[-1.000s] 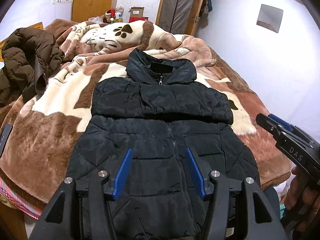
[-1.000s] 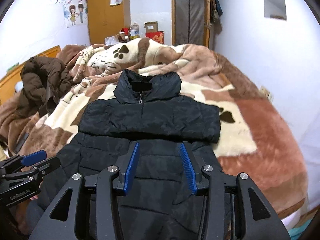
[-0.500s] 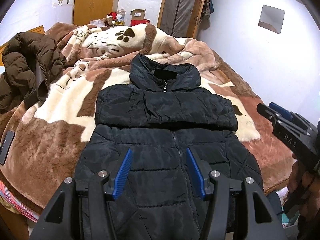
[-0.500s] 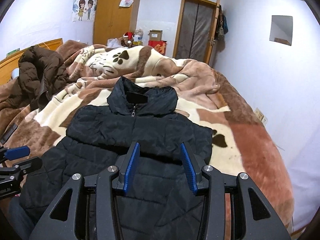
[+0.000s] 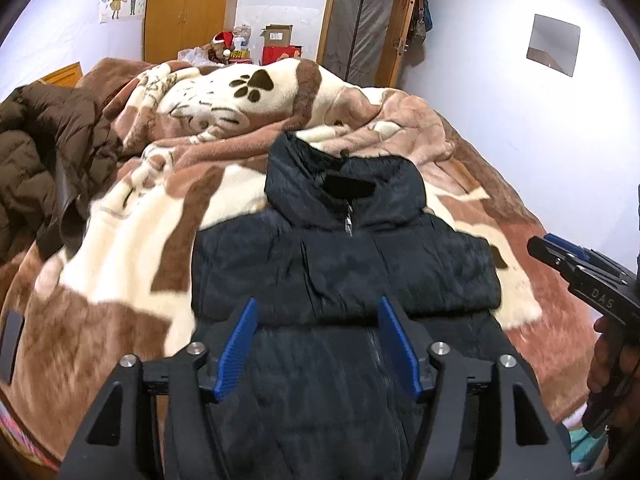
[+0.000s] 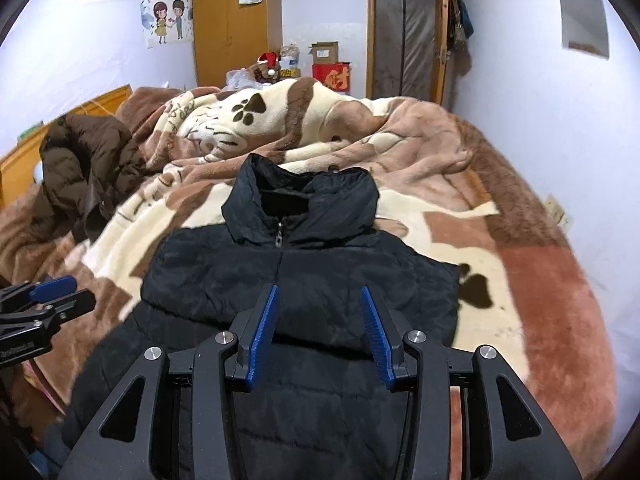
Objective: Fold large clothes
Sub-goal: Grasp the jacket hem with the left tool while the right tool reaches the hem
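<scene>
A black puffer jacket (image 5: 344,272) lies flat on the bed, zipped, collar toward the far end, both sleeves folded across the chest. It also shows in the right wrist view (image 6: 304,280). My left gripper (image 5: 316,308) is open and empty, held above the jacket's lower body. My right gripper (image 6: 320,292) is open and empty, also above the jacket's middle. The right gripper shows at the right edge of the left wrist view (image 5: 568,264). The left gripper shows at the left edge of the right wrist view (image 6: 52,300).
A brown and cream paw-print blanket (image 5: 120,240) covers the bed. A brown puffer coat (image 5: 36,168) is heaped at the left side. A dark phone-like object (image 5: 10,344) lies near the left bed edge. Wardrobe (image 6: 236,24), boxes and door stand at the far wall.
Both grippers have risen and tilted up, so the views now show more of the far room. The jacket has not moved. Both grippers stay open.
</scene>
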A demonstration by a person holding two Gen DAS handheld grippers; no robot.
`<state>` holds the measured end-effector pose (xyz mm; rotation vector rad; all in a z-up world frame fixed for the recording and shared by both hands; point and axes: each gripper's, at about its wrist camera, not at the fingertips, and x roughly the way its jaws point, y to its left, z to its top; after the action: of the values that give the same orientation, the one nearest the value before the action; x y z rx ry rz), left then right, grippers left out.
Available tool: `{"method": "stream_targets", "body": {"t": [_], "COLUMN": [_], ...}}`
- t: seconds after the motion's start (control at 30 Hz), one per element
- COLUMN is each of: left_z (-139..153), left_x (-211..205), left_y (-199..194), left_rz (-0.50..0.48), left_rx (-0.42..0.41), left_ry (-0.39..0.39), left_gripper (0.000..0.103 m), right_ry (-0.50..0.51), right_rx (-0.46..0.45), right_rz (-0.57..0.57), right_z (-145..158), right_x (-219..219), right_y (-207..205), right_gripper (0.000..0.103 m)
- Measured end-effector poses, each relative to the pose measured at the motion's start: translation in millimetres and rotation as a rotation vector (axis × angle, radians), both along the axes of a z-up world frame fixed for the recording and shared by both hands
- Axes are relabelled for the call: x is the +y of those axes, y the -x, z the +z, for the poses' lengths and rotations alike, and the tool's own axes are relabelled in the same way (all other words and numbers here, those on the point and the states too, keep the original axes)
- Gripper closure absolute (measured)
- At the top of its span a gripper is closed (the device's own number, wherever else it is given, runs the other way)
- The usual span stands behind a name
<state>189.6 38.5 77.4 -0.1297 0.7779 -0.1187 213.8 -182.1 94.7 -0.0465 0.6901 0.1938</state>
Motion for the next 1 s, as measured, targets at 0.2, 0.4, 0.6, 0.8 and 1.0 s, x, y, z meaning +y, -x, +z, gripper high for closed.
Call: {"method": "stream_targets", "body": {"t": [0.2,0.4,0.6,0.8,1.0], "left_z": [-7.6,-31.3,-68.5,-107.2,-132.3], "left_x": [7.7,16.5,24.1,22.5,16.5], "left_y": [-81.7,-171.1,-259.0,-337.1,-373.5], "left_rz": [0.004,0.029,0.055,0.092,0.081], "left_rx": [0.019,0.057,0.108,0.157,0.175], "left_ry": [0.016,0.023,0.012,-0.009,0.051], "left_gripper": [0.031,0.031,0.031,0.031,0.071], "right_ry": [-0.028,-0.046,-0.061,-0.049,-0.050], "right_rx": [0.047,0.148,0.215,0.239,0.318], "right_rz": [0.021,0.014,-0.008,-0.014,-0.013], "right_z": [-4.2,-33.8,-65.1,-89.0,-117.8], "right_x": [-7.8,-24.1,-40.1,-39.6,-34.2], "right_y": [-75.7,-166.4,-245.1,-319.5,-364.4], "right_gripper": [0.059,0.056,0.056,0.056,0.056]}}
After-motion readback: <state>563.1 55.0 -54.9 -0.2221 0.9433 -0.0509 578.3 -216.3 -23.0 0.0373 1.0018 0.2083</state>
